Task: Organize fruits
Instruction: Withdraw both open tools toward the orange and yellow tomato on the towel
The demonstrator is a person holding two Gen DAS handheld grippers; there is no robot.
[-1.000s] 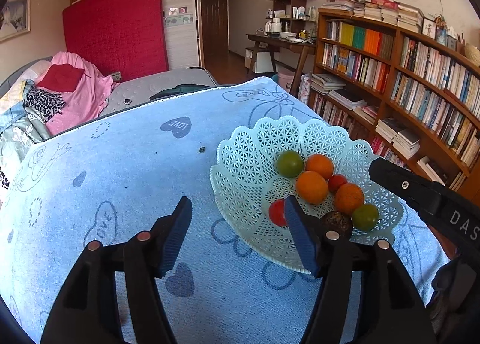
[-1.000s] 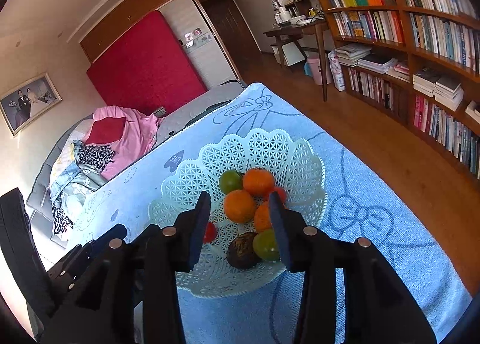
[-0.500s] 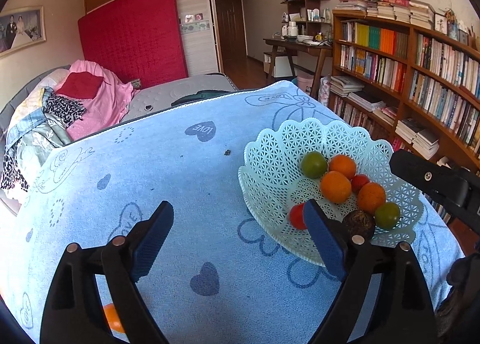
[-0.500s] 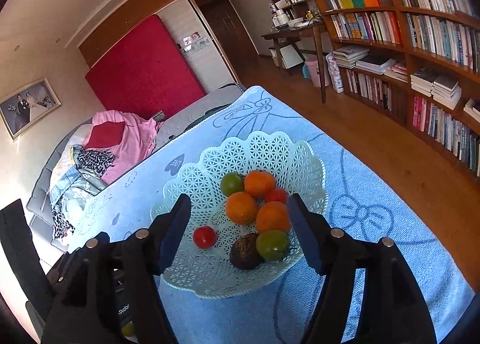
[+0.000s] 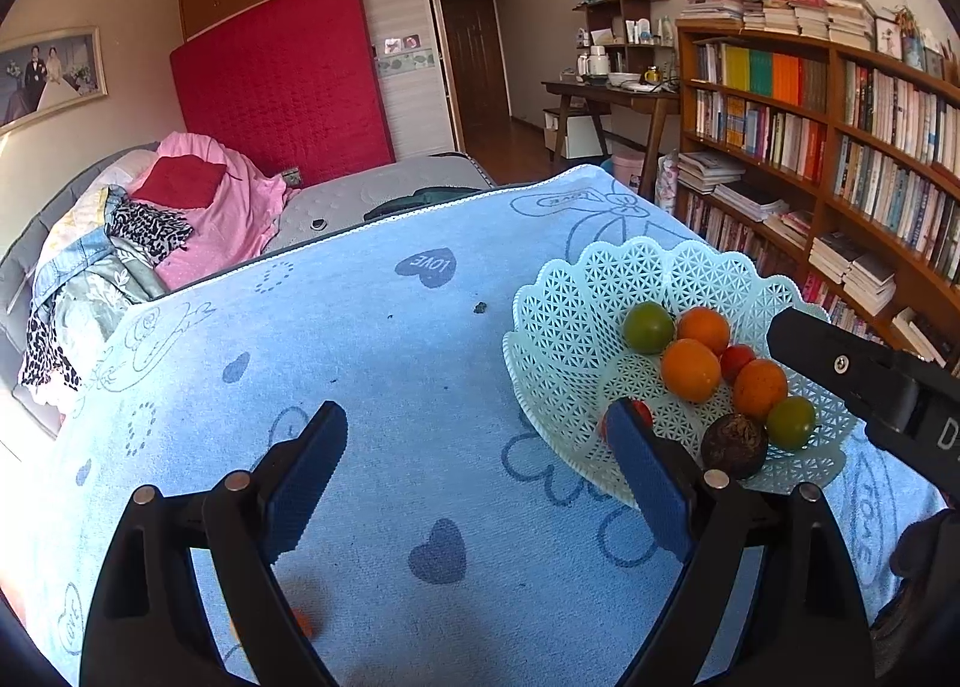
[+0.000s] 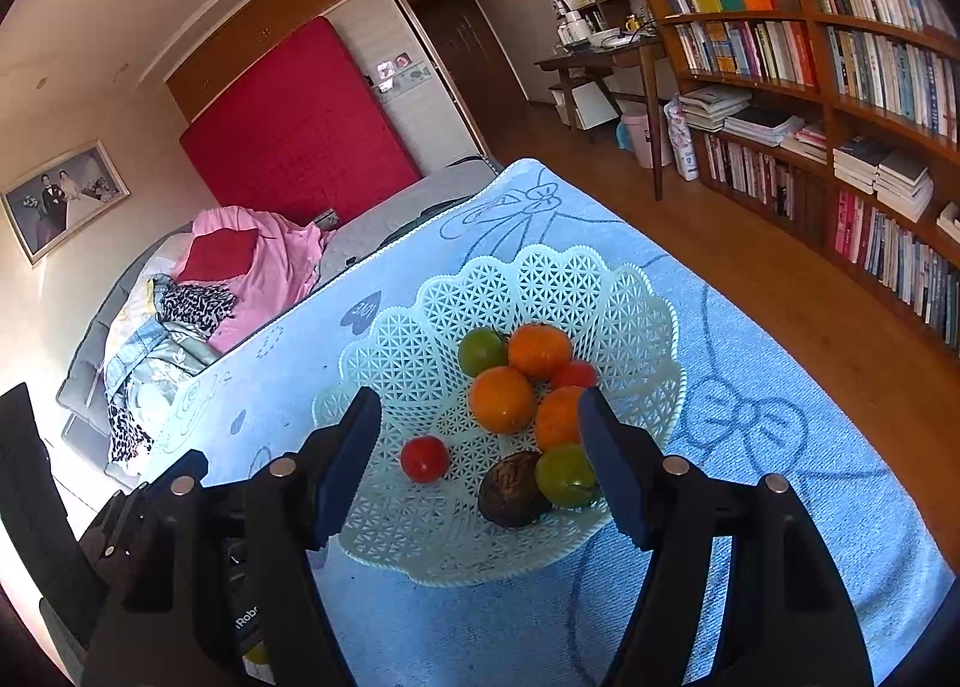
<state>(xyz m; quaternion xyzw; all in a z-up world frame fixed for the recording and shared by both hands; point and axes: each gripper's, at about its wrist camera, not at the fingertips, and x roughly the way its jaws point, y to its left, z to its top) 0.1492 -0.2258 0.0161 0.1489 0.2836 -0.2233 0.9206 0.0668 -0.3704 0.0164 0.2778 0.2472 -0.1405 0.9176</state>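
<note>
A pale green lattice basket (image 6: 660, 315) stands on the blue towel and holds several fruits: oranges (image 6: 501, 399), green ones (image 6: 567, 476), a small red tomato (image 6: 425, 459) and a dark brown fruit (image 6: 513, 489). My right gripper (image 6: 478, 408) hovers over the basket's near side, open, with nothing between its pads. My left gripper (image 5: 474, 447) is open over bare towel just left of the basket (image 5: 540, 315), its right finger (image 5: 648, 483) hiding part of the red tomato (image 5: 643, 412). A small orange fruit (image 5: 303, 621) lies on the towel under the left gripper's left finger.
The blue towel (image 5: 372, 363) covers the table, whose far edge meets a bed (image 5: 384, 195) with piled clothes. Bookshelves (image 6: 840, 87) line the right wall beyond wooden floor (image 6: 780, 279). The right gripper's body (image 5: 870, 381) juts in over the basket's right rim.
Both grippers have spread their jaws wider. The left view has shifted, so the basket sits further right and the small orange fruit shows at the bottom left. The red tomato now shows between the right jaws.
</note>
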